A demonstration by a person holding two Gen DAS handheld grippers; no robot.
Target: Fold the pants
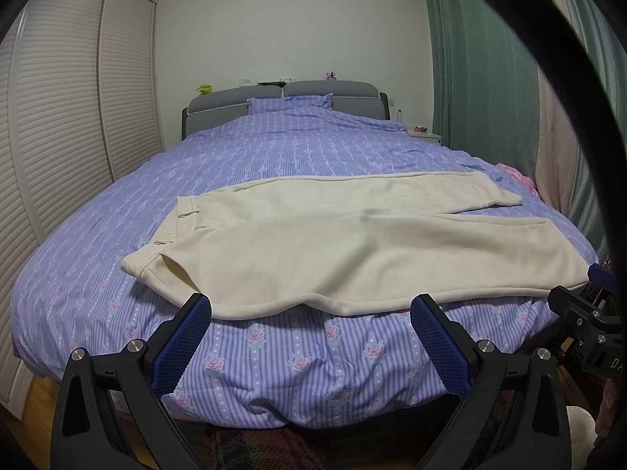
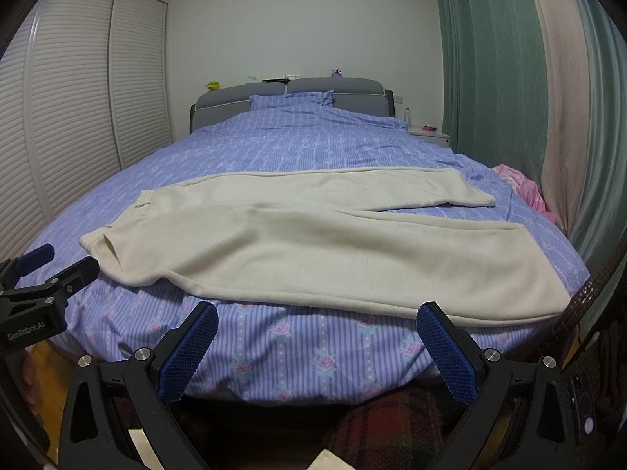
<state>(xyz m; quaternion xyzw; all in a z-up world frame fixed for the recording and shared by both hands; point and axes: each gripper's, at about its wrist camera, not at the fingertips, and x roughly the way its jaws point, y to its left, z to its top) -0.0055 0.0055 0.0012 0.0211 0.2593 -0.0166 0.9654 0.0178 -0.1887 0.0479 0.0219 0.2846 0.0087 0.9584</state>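
Note:
Cream pants lie flat across the foot of the bed, waistband to the left, both legs reaching right, the far leg angled away. They also show in the right wrist view. My left gripper is open and empty, held off the bed's foot, its fingertips just short of the pants' near edge. My right gripper is open and empty, below the near leg's edge. The right gripper shows at the right edge of the left wrist view; the left gripper shows at the left edge of the right wrist view.
The bed has a purple striped floral duvet and a grey headboard. Louvered wardrobe doors stand at the left, green curtains at the right. A pink cloth lies at the bed's right edge. A nightstand stands by the headboard.

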